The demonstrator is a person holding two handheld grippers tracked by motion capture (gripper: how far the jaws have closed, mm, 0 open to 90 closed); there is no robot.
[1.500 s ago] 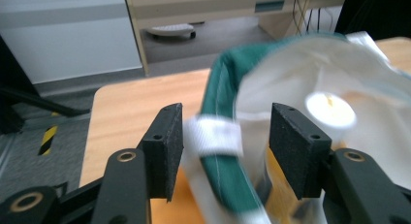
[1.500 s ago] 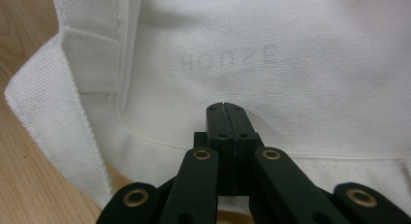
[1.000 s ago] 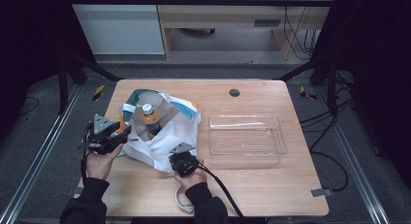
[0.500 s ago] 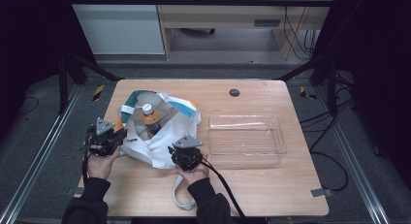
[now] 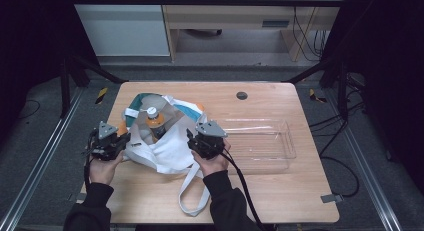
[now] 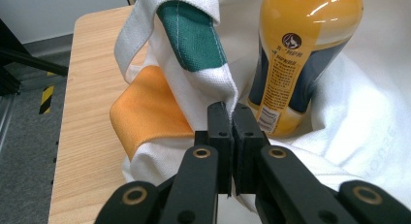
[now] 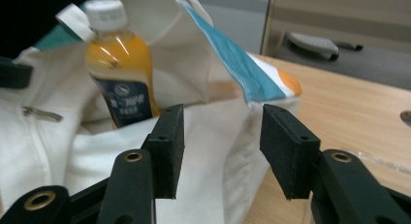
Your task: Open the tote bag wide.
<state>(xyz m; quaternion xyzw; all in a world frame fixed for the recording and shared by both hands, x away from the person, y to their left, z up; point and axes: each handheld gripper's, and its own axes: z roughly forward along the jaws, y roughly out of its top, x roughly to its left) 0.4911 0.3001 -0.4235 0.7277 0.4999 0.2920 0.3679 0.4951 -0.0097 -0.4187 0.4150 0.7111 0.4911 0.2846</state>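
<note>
White canvas tote bag (image 5: 167,146) with teal, green and orange panels lies slumped at the table's (image 5: 280,201) left-centre, 1 orange-drink bottle (image 5: 153,120) standing inside its mouth (white cap, dark label). The left gripper (image 6: 231,118) has its jaws pressed together, pinching the bag's woven rim, a stitched seam the high view cannot resolve. The right gripper (image 7: 220,132) holds its jaws spread at the opposite rim, beside a clear plastic tray (image 5: 260,143).

Left gripper (image 5: 120,142) sat at the table's left edge, held from below by the left hand (image 5: 102,168), jaws pressed together. Right gripper (image 5: 192,139) sat mid-table in the right hand (image 5: 214,163), jaws spread apart.
</note>
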